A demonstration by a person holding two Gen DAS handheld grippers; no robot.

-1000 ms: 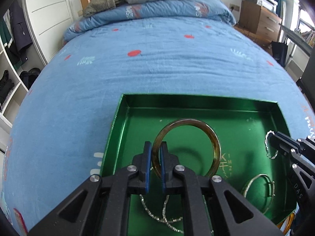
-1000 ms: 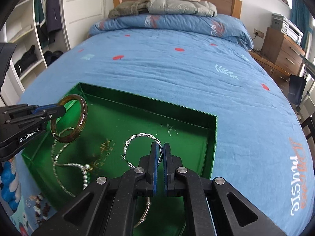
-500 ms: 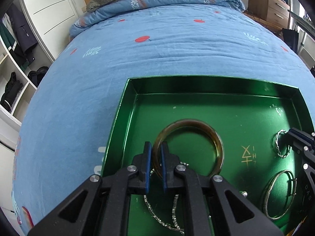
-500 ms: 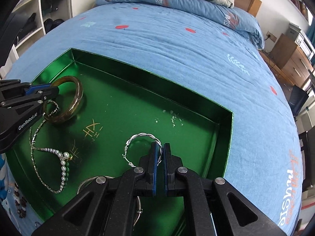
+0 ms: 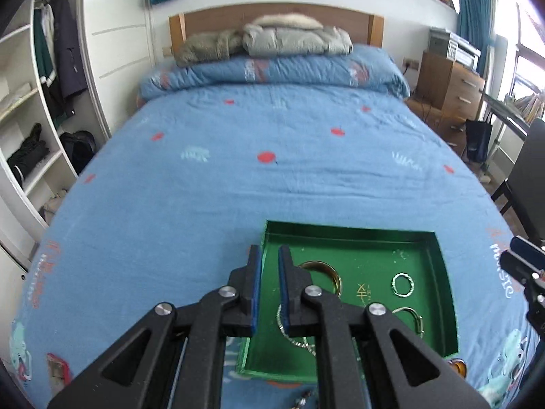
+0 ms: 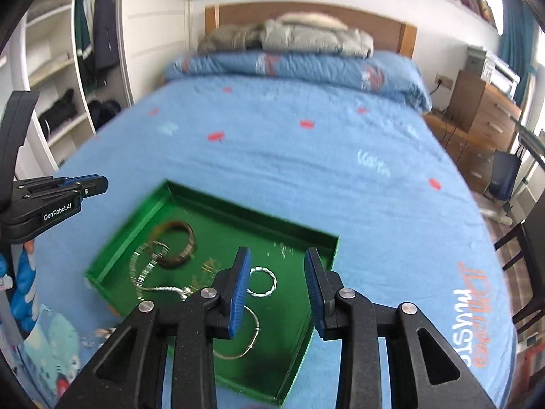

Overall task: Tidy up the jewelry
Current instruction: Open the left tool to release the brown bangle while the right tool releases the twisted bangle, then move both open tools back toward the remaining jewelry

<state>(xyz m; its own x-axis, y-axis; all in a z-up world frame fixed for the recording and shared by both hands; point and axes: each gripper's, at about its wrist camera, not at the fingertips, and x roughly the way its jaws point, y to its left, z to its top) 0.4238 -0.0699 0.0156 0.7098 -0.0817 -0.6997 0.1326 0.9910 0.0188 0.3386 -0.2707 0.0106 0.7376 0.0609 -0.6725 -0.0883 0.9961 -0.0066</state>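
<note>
A green tray [image 5: 446, 293] [image 6: 129, 235] lies on the blue bed. In it lie a brown bangle [image 5: 335, 277] [image 6: 180, 235], a twisted silver ring [image 5: 402, 284] [image 6: 267, 283], a thin silver bangle [image 5: 414, 317] [image 6: 252, 334] and a pearl chain [image 6: 150, 272]. My left gripper [image 5: 269, 255] is raised above the tray's left edge, jaws slightly apart and empty. My right gripper [image 6: 277, 259] is wide open and empty, above the tray's right side over the twisted ring.
The blue bedspread [image 5: 272, 170] stretches away to pillows and folded jackets [image 5: 293, 39] at the headboard. Shelves [image 5: 30, 136] stand left, a wooden dresser [image 5: 449, 81] right. Small loose jewelry pieces [image 6: 98, 334] lie on the bed beside the tray's near edge.
Both grippers let go: the brown bangle and the twisted ring now lie in the tray. Both grippers have opened and pulled up and back from the tray.
</note>
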